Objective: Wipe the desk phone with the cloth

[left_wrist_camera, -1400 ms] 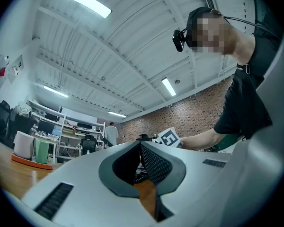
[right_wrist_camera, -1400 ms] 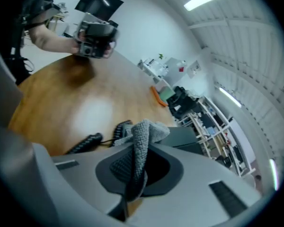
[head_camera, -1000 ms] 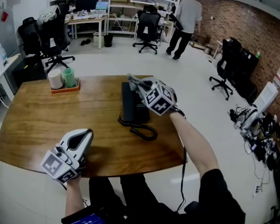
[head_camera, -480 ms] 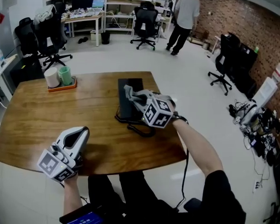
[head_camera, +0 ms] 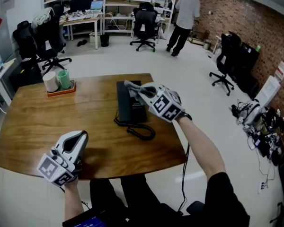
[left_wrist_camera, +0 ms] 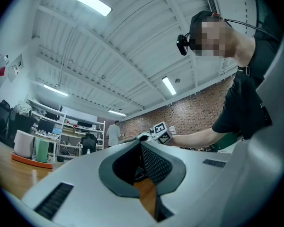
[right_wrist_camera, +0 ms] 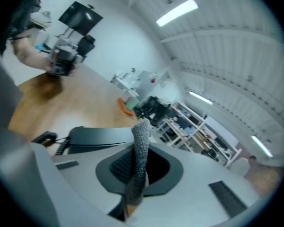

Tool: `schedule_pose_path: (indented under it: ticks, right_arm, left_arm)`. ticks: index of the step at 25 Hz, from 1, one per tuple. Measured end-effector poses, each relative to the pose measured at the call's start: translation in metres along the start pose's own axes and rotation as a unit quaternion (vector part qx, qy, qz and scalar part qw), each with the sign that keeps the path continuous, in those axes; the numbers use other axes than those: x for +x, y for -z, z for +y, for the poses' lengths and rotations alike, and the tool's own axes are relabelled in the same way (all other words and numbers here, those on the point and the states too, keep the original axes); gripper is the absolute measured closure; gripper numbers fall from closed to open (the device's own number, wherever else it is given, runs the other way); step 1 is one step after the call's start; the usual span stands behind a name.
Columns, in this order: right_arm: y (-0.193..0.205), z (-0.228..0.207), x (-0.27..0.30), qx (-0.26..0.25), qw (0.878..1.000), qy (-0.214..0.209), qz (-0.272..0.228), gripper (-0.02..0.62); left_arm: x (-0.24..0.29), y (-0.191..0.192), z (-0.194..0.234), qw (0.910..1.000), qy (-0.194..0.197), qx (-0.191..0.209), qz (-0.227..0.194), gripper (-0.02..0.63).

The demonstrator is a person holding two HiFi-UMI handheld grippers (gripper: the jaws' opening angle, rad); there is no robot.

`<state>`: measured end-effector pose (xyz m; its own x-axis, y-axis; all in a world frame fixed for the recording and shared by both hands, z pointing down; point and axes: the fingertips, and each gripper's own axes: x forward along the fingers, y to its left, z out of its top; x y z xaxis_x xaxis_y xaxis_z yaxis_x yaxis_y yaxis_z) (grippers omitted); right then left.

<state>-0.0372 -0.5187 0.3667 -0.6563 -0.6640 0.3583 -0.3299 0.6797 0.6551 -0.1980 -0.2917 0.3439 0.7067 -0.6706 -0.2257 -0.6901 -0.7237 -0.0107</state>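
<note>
Right gripper (head_camera: 136, 90) has slid back toward the far end of the desk phone (head_camera: 128, 105) since 0.5 s ago, when it sat by the near end; left gripper (head_camera: 79, 137) hasn't budged.

Head view: the phone lies mid-table, long side running near to far, coiled cord (head_camera: 141, 132) at its near end. The right gripper is over the phone's far half w/ the grey cloth (head_camera: 131, 86) on the top face. The left gripper sits at the near-left edge of the table (head_camera: 28, 122), well apart from the phone. An orange tray (head_camera: 60, 91) w/ cups stands far left.

Left gripper view: claw closed, nothing between the jaws, pointing across the table.

Right gripper view: claw clamped on a strip of cloth sticking out past the tips, phone just beyond.

Progress, as a guess: wiping is mid-stroke on the top face; cord, sides & near end prob still to do
</note>
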Motion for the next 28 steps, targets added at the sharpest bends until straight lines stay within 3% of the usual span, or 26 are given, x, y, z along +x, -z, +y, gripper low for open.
schedule_pose_path:
  ticks: [2,4,9,11,13,17,20,22,24,26,28]
  right_arm:
    - [0.002,-0.035,0.023,0.041,0.998,0.054,0.005,0.571]
    - [0.007,-0.05,0.044,0.051,0.996,0.074,0.017,0.571]
    - [0.031,-0.032,0.053,0.038,0.997,0.051,0.05,0.571]
    - [0.028,-0.002,0.035,0.009,0.999,0.009,0.039,0.571]
    - [0.022,0.048,0.01,-0.05,0.996,-0.065,0.023,0.571]
    - [0.025,0.122,-0.033,-0.134,0.974,-0.18,0.025,0.571]
    - [0.03,0.134,-0.047,-0.151,0.964,-0.215,0.034,0.571]
    - [0.022,0.104,-0.041,-0.109,0.979,-0.174,0.017,0.571]
    - [0.013,0.049,-0.025,-0.044,0.995,-0.088,0.002,0.571]
    - [0.011,-0.007,-0.004,0.015,1.0,0.001,0.003,0.571]
    - [0.016,-0.045,0.017,0.055,0.997,0.058,0.012,0.571]
  left_arm:
    - [-0.001,0.002,0.001,1.0,-0.002,0.0,0.002,0.607]
    - [-0.001,0.0,-0.001,1.0,-0.001,-0.004,-0.003,0.607]
    - [0.0,-0.001,-0.003,1.0,-0.006,0.003,0.005,0.607]
    - [-0.001,-0.003,-0.003,1.0,-0.005,0.006,0.004,0.607]
    - [-0.001,-0.005,-0.003,1.0,-0.005,0.008,0.002,0.607]
    - [-0.002,-0.002,-0.001,1.0,-0.005,0.008,0.001,0.607]
    - [-0.002,-0.001,0.0,1.0,-0.004,0.006,0.0,0.607]
    - [-0.002,-0.001,-0.001,1.0,-0.003,0.006,0.0,0.607]
    - [-0.003,-0.002,-0.001,1.0,-0.003,0.006,-0.001,0.607]
    - [-0.003,-0.001,-0.001,1.0,-0.004,0.005,-0.001,0.607]
    - [-0.003,0.0,0.0,1.0,-0.005,0.003,-0.001,0.607]
